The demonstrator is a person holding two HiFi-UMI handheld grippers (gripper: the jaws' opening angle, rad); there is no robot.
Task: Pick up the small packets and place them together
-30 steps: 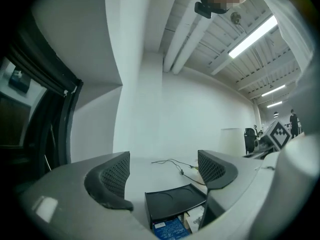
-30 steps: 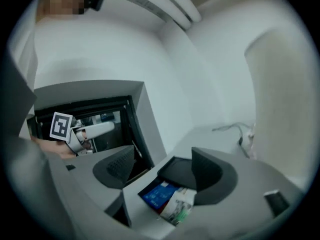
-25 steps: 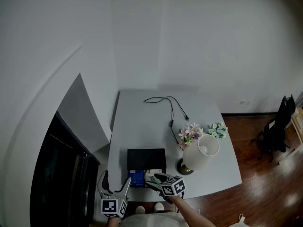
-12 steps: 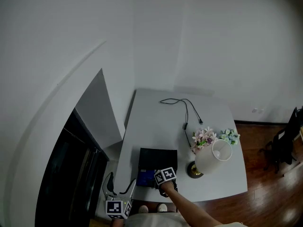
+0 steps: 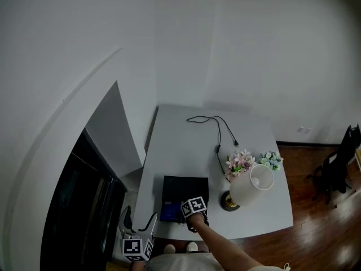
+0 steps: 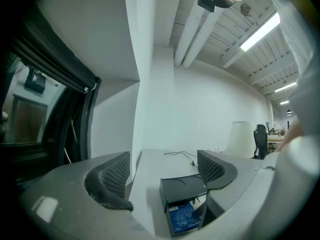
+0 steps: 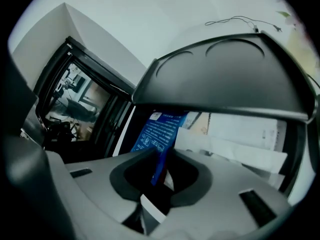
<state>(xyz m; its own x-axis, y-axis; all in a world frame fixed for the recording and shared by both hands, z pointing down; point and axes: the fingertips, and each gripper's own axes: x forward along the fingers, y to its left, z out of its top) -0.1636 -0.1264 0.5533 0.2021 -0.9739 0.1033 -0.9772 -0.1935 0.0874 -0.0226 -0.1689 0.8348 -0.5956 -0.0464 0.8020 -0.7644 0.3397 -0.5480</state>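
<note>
Grasping is the step in hand. Your right gripper's (image 7: 161, 165) jaws are closing, already narrow, with the near edge of the blue packet (image 7: 159, 130) pinched between them. That packet pokes out from under the black box (image 7: 225, 79) at the counter's (image 5: 186, 151) front edge, with white packets (image 7: 242, 136) just beside it. Your left gripper (image 6: 164, 170) waits off the counter's near corner, jaws wide with nothing between them. Next, likely: confirm the pinch, then draw the packet clear without snagging the box.
</note>
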